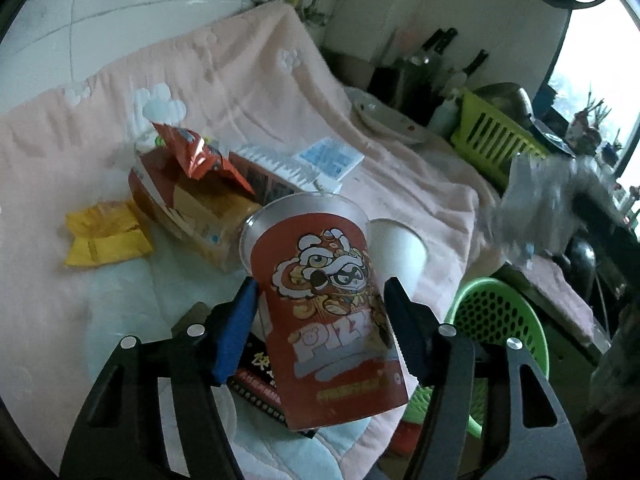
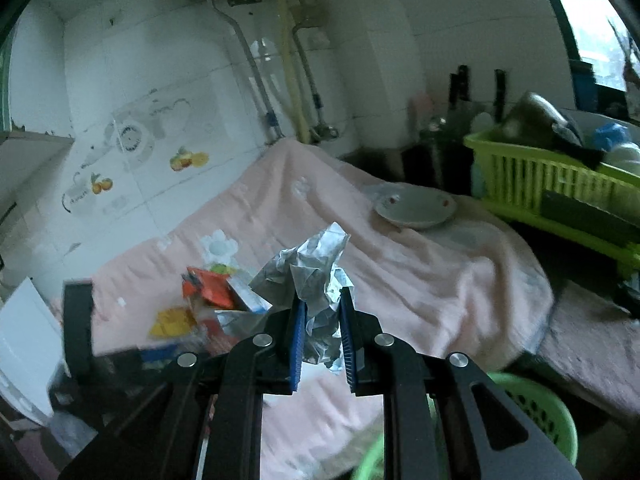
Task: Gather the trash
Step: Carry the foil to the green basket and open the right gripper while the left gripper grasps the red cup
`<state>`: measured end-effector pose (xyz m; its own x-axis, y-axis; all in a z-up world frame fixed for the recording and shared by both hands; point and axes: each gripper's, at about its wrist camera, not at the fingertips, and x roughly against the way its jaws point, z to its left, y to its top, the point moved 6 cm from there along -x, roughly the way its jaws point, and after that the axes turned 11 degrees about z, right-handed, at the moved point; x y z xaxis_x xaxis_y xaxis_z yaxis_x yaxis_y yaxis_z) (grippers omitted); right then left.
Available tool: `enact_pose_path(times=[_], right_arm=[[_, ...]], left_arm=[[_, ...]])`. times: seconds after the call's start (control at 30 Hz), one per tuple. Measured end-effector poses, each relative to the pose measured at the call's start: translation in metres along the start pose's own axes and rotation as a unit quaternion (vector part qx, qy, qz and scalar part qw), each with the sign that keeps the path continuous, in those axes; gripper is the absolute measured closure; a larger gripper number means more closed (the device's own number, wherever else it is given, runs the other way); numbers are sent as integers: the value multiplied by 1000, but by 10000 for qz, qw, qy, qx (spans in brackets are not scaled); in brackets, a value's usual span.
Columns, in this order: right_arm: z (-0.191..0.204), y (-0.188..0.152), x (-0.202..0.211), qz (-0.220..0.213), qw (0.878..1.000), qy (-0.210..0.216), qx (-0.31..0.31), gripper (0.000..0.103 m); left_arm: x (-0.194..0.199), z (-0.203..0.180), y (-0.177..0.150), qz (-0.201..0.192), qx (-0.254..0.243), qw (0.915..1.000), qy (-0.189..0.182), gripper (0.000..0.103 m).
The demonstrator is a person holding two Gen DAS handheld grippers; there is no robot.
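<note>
Both grippers are at work over a pink quilt (image 1: 256,92) strewn with litter. From the left wrist view, the left gripper (image 1: 320,300) has a red pizza-print cup (image 1: 324,308) standing between its blue pads (image 1: 236,328): the left pad lies against the cup's side and the right pad sits at its other edge, though whether both truly press on it is hard to judge, so the grip itself cannot be settled. That cup tilts, its clear rim pointing away towards the heap of rubbish beyond. Just behind it on the right stands a white cup (image 1: 400,248); further back lie a torn brown carton (image 1: 188,204) with an orange snack bag (image 1: 192,152) stuffed in it, and a yellow wrapper (image 1: 104,236) to their left. A dark printed packet (image 1: 256,384) lies under the red cup, mostly covered by it.

The right gripper (image 2: 322,308) is closed tight on a crumpled silver foil wrapper (image 2: 308,268), which sticks up out of the narrow gap between the pads. A green perforated basket (image 2: 536,412) sits low at the quilt's edge, largely hidden behind the gripper frame. In the left view the foil shows only as a smeared grey blur at the right. A white plate (image 2: 416,208) rests on the quilt near a lime dish rack (image 2: 532,176).
</note>
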<state>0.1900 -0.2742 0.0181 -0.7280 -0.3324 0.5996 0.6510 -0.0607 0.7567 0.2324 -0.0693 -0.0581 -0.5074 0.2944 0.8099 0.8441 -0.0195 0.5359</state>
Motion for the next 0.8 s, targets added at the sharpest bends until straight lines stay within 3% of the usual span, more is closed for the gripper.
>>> enact_pose_path(times=[0.33,0.5,0.57,0.6,0.67,0.7,0.8], right_arm=[[-42,-78,0,566,9955,-663,-375,84],[-57,-113,-7,923,9907,-884,-466,76],[-63,-125,-8,1031,9887,-967,-494,60],[-65,-129,-8,1042,9878,-1043,-509,59],[-69,-136,-6,1068,9865,-1123,-519,54],[-72,-139,-5,1070,9863,-1126,-551,53],[-75,-145,-10,1149,9855,-1001,-745,51]], left_arm=[[19,2,-6,-165,8,9998,-65,45],[31,-2,-9,-280,-50,9995,-163,47],[33,-4,-10,-288,-48,9993,-229,50],[35,-6,-10,-295,-59,9992,-264,52],[37,-11,-10,-294,-115,9984,-474,98],[36,-13,-9,-268,-114,9977,-612,97],[25,-26,-13,-462,-622,9969,138,97]])
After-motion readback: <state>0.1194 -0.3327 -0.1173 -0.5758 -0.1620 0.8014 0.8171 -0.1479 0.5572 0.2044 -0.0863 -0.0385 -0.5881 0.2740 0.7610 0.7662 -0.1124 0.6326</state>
